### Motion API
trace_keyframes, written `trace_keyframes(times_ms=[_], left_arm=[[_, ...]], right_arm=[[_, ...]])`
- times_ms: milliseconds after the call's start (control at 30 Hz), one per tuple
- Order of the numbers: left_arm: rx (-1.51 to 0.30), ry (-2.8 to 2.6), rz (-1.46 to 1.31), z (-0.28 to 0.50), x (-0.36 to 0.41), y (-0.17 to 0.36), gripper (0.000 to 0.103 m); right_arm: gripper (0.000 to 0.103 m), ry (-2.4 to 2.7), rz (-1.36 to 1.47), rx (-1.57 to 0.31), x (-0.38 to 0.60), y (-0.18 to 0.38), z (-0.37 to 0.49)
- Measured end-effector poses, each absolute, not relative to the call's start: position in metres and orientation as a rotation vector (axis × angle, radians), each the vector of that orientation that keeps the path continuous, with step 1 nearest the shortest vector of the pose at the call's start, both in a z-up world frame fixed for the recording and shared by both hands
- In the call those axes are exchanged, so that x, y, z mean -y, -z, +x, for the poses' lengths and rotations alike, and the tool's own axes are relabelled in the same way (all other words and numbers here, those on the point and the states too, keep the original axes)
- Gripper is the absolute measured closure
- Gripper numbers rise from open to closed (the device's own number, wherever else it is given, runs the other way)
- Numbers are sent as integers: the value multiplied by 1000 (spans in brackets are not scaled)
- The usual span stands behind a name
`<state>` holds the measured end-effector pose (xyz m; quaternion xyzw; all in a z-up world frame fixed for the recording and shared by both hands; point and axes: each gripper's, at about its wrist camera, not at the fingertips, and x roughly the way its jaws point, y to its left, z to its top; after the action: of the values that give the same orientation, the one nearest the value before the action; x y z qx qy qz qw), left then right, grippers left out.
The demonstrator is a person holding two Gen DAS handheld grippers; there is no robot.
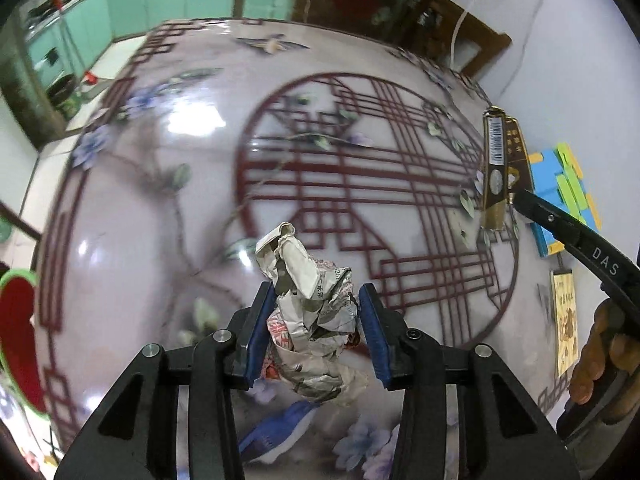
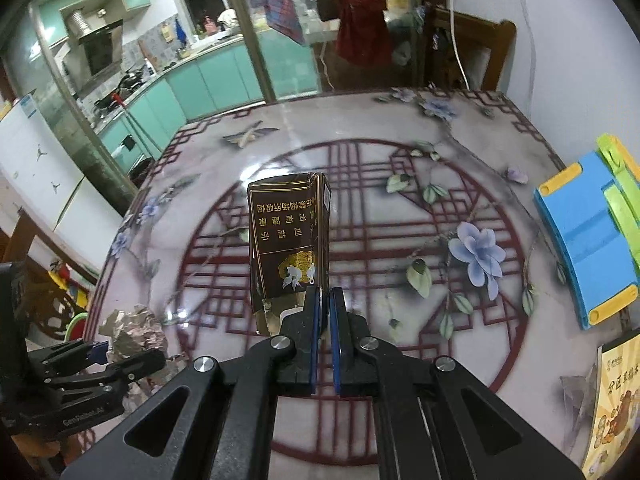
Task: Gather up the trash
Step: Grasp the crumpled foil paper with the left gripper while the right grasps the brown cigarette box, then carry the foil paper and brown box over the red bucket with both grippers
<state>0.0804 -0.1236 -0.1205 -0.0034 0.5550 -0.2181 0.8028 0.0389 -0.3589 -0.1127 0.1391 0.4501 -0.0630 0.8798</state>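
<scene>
Left wrist view looks down on a glossy bench [image 1: 168,216] printed with red lattice and pale flowers. Its claw [image 1: 316,328] is clamped on a wad [image 1: 312,320] of crumpled printed paper, the blue pads [image 1: 260,332] pressing it from both sides while the top of the wad sticks out past the fingertips; the wad looks lifted clear of the bench, though the blur there makes that hard to be sure of. Off to the right, the right claw [image 1: 514,196] pinches the lower edge of a dark brown and gold pack [image 1: 496,160], which stands upright in the air, barcode side facing this camera. A hand [image 1: 600,356] grips that tool at the frame's edge. In the right wrist view the same claw [image 2: 325,300] is drawn together with the pack [image 2: 288,240] caught by its lower right corner between the pads, its torn bottom end ragged just beside the left finger. The left claw [image 2: 100,354] shows at lower left with the wad [image 2: 132,332] in it. A blue and green toy [image 2: 588,240] lies near the bench's right edge, and a yellow booklet [image 2: 612,408] sits just nearer the camera than it.
</scene>
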Motion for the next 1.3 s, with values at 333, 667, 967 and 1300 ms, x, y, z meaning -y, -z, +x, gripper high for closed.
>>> trace_keyframes(times_ms=[333, 667, 967, 1300], left_arm=[[-1138, 417, -60, 59, 80, 104, 62], [-1105, 389, -90, 49, 31, 100, 62], [-1109, 368, -133, 46, -22, 105, 61], [-1125, 355, -169, 44, -80, 113, 61]], right_arm=[[99, 52, 211, -927, 298, 94, 27], [99, -22, 151, -928, 231, 84, 22], [99, -43, 111, -936, 172, 78, 14], [99, -49, 91, -941, 113, 72, 3]])
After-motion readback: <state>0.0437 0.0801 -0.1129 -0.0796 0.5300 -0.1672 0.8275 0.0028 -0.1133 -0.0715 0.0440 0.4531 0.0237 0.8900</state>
